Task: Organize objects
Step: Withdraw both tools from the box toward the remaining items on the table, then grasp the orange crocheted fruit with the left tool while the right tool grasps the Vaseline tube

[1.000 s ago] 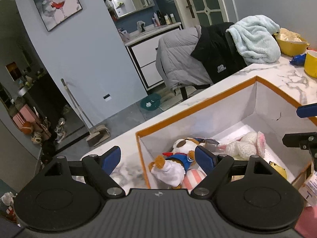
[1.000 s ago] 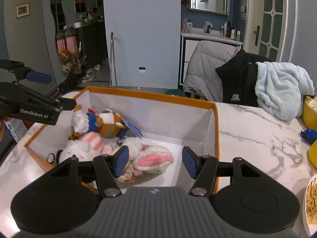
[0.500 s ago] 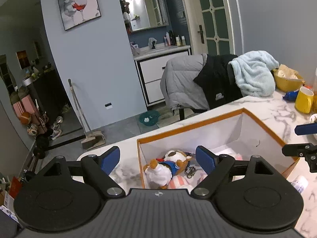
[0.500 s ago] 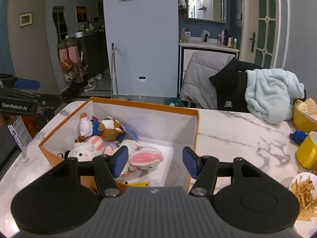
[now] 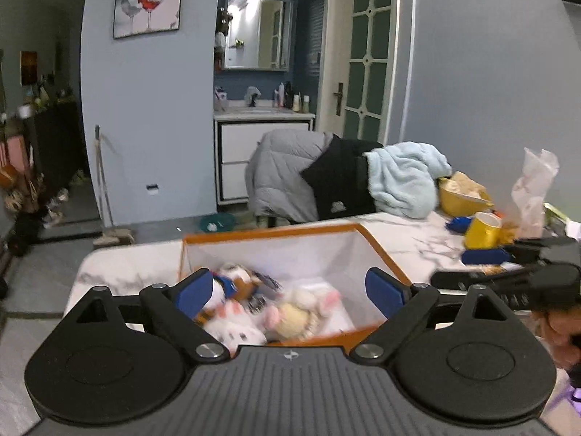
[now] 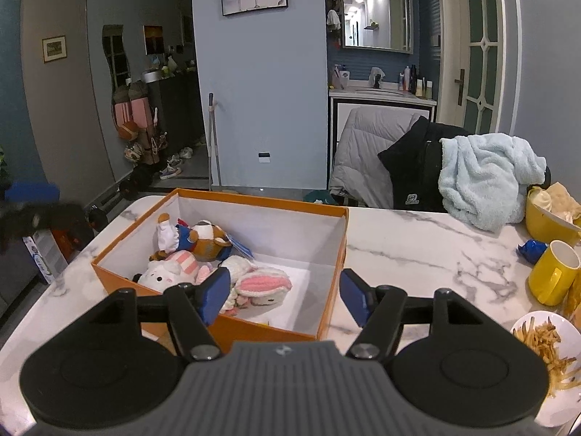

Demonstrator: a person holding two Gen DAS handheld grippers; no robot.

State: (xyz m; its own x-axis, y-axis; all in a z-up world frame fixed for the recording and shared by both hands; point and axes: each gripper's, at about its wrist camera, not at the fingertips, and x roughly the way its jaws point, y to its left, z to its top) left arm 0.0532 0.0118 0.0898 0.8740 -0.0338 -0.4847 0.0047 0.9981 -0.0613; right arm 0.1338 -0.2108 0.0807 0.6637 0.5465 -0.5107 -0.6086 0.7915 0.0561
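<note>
The jaws of the left gripper point(image 5: 288, 289) stand wide apart and hold nothing; they have just been opening further. The jaws of the right gripper point(image 6: 285, 296) are partly open, also empty, and have just been opening too.

One orange box point(image 6: 221, 323) sits on the marble table point(image 6: 417, 250). In it lie three soft toys: at 10 o'clock a brown dog point(image 6: 203, 238) in blue, at 8 o'clock a white toy point(image 6: 170, 270) with pink stripes, and beside it toward the middle a white bunny point(image 6: 259, 283) with pink ears. At 3 o'clock on the table stand one yellow mug point(image 6: 553, 272), one yellow bowl point(image 6: 544, 218) behind it and one plate point(image 6: 552, 359) of fries nearest the camera.

Against a second ago, both grippers have drawn back and risen: the box looks smaller and its whole rim shows in the right view. The toys lie as before.

The box is ahead of and below both pairs of jaws, at 12 o'clock, apart from them.
</note>
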